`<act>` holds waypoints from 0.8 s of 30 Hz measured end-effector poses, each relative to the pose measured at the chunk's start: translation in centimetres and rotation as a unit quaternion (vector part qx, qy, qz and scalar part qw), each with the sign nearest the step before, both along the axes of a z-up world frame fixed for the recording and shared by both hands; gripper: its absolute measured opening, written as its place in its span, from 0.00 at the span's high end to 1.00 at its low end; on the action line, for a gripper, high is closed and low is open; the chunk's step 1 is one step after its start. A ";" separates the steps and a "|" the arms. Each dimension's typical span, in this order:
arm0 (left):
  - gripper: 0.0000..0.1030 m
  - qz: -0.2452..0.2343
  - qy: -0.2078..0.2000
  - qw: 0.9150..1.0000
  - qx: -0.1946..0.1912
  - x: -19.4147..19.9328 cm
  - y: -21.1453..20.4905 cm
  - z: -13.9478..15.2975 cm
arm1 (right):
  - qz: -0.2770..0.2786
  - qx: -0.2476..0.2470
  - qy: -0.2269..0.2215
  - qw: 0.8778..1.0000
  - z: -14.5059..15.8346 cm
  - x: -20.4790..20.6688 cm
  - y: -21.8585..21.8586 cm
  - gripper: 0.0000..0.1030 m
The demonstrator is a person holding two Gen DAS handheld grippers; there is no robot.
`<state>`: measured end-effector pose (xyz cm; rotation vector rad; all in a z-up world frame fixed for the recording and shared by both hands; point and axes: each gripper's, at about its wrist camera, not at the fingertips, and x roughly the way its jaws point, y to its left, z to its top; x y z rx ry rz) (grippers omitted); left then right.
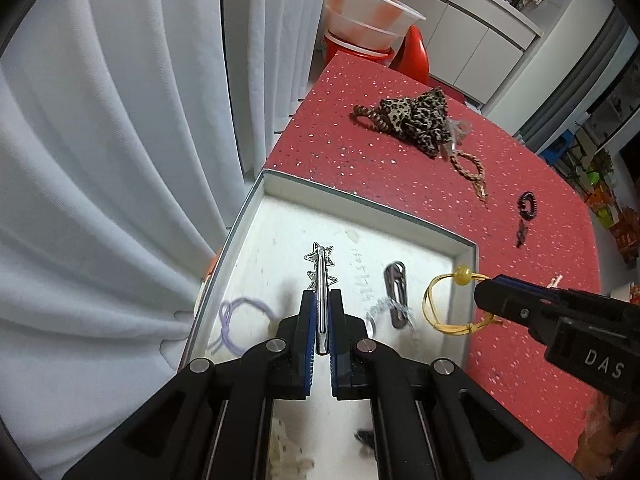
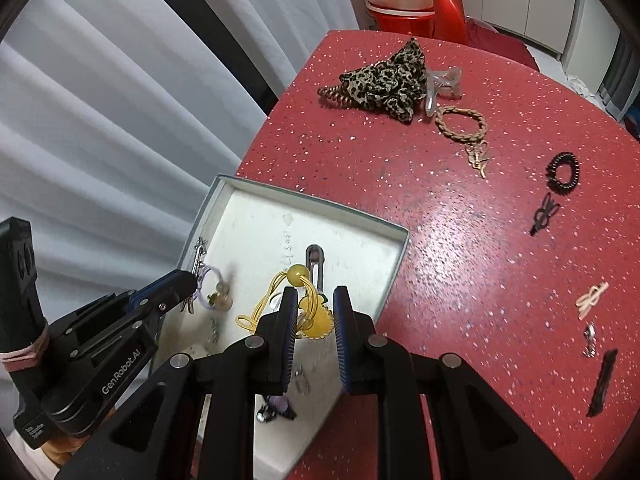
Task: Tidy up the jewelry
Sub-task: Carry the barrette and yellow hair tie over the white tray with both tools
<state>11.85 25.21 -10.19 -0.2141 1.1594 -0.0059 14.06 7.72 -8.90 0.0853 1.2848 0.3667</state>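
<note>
A white open box (image 1: pixel 466 258) (image 2: pixel 400 256) sits on the red speckled table. My left gripper (image 1: pixel 321 300) is shut on a silver star hair clip (image 1: pixel 320 268) and holds it over the box; it also shows in the right wrist view (image 2: pixel 188 280). My right gripper (image 2: pixel 316 300) has its jaws apart over the box, with a yellow hair tie with a bead (image 2: pixel 296 276) (image 1: pixel 460 272) hanging at its left finger. In the box lie a purple hair tie (image 1: pixel 240 316), a dark metal clip (image 1: pixel 396 284) (image 2: pixel 314 260) and small pieces.
On the table (image 2: pixel 460 220) lie a leopard scrunchie (image 2: pixel 384 76), a braided bracelet (image 2: pixel 460 120), a black coil tie (image 2: pixel 562 170), a black bow clip (image 2: pixel 544 212), a pink clip (image 2: pixel 592 300) and a black bar clip (image 2: pixel 602 384). White curtains hang left. Basins stand behind.
</note>
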 end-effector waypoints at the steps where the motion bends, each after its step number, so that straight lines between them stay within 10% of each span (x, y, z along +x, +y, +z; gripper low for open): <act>1: 0.93 -0.002 0.000 1.000 0.002 0.3 0.0 -0.4 | 0.000 -0.001 0.000 1.000 -0.4 0.3 0.1 0.81; 24: 0.93 -0.002 0.009 0.999 0.032 2.0 -0.2 -5.4 | -0.008 -0.032 0.017 0.999 -6.7 2.7 1.7 0.81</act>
